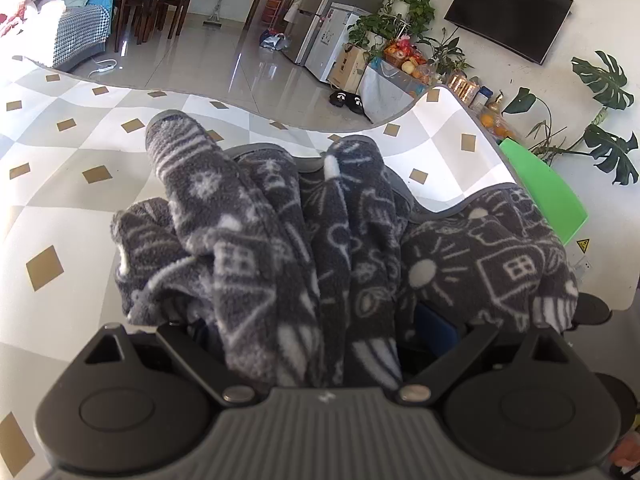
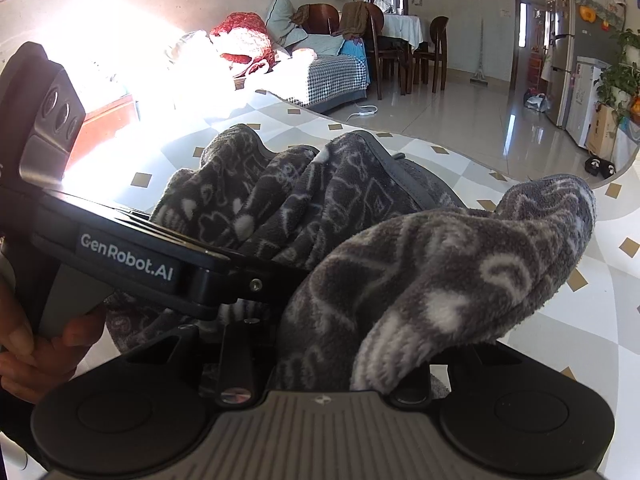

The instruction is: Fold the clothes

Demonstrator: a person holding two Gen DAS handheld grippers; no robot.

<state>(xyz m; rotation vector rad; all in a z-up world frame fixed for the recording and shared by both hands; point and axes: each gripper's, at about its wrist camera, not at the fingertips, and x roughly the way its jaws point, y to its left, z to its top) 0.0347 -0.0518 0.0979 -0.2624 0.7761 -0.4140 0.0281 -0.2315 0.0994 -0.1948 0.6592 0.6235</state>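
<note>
Item: grey fleece garment, white doodle print, bunched over a checkered mat with gold diamonds.

Left gripper: fleece fills the gap between its arms; fingertips buried, so the grip is probably closed on cloth but cannot be confirmed.

Right gripper: likewise smothered in the garment; state unreadable.

Right view only: the left gripper's body and a hand holding it.

Left view only: the mat's far edge, bare tiled floor beyond.

Left gripper: black housing, ribbed grey centre plate, 2 round black caps, 2 silver pivot screws. Right gripper: same build. White "GenRobot.AI" lettering on left gripper's side.
</note>
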